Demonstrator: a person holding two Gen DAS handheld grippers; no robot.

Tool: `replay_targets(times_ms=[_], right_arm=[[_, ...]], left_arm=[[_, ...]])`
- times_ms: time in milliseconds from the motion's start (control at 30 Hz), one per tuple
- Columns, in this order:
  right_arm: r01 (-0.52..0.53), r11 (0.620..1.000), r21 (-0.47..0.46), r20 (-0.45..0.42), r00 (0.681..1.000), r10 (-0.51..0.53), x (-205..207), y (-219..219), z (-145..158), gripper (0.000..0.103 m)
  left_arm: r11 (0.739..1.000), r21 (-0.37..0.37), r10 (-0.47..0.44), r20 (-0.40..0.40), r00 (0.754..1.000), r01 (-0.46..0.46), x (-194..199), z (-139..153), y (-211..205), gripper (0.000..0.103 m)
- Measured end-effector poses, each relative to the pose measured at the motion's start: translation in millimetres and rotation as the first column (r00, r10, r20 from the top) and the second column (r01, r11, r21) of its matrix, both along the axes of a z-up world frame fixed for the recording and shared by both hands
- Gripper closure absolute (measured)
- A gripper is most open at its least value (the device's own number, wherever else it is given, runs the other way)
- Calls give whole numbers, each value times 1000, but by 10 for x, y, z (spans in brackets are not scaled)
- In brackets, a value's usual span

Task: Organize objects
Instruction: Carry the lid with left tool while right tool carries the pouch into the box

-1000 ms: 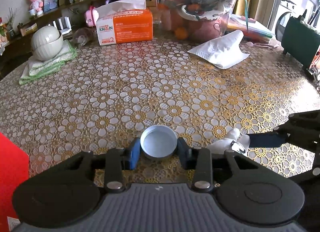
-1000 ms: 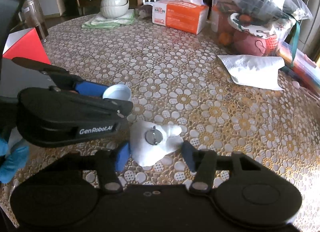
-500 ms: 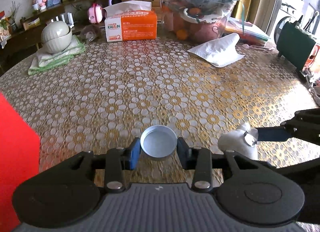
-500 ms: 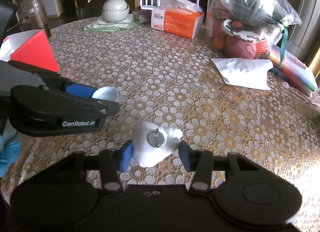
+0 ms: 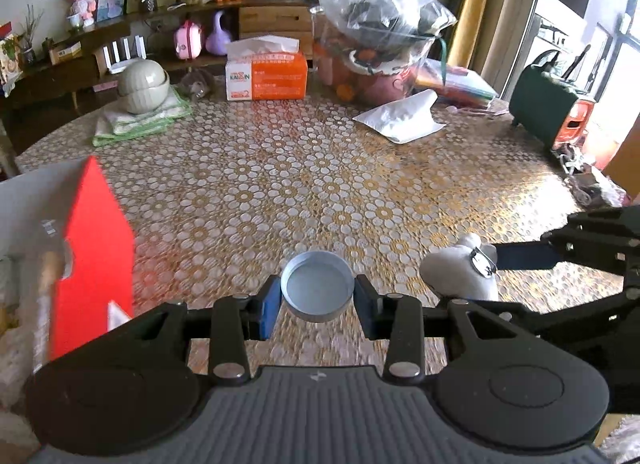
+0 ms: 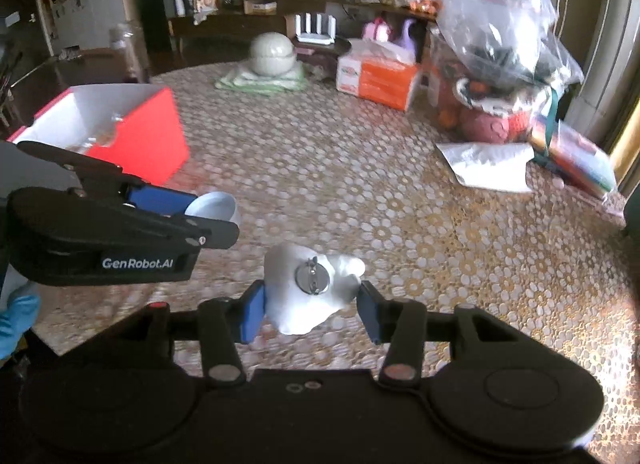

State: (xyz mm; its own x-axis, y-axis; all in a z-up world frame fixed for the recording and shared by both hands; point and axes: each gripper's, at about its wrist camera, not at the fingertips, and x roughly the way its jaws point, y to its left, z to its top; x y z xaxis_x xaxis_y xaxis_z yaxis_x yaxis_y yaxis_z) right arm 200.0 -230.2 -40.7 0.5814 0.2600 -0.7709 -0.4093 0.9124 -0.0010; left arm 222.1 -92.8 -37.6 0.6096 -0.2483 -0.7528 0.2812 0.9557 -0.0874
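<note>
daylight enters from the window (image 5: pixel 600 76) at right, glaring on the tablecloth (image 5: pixel 500 200); fisheye bending at edges, dark corners, motion blur on the red box (image 5: pixel 92 240).

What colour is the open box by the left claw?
Red outside, white inside; right wrist view shows it best.

On the desk (image 5: pixel 320 168), under its flowered cloth, an orange tissue box (image 5: pixel 266 74) stands at the far edge. Left of it, stacked bowls (image 5: pixel 143 85) rest on folded green cloths (image 5: pixel 136 124). To the right a clear plastic bag (image 5: pixel 384 4) bulges over fruit, and a white pouch (image 5: pixel 402 120) lies flat nearby.
</note>
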Motion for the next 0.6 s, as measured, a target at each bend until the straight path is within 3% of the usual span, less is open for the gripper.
replay_targets(times_ms=[600], right_arm=[[-126, 992, 1, 100, 987, 125, -560, 902, 570, 55]], left_arm=[[1000, 1, 25, 75, 997, -25, -762, 579, 916, 65]])
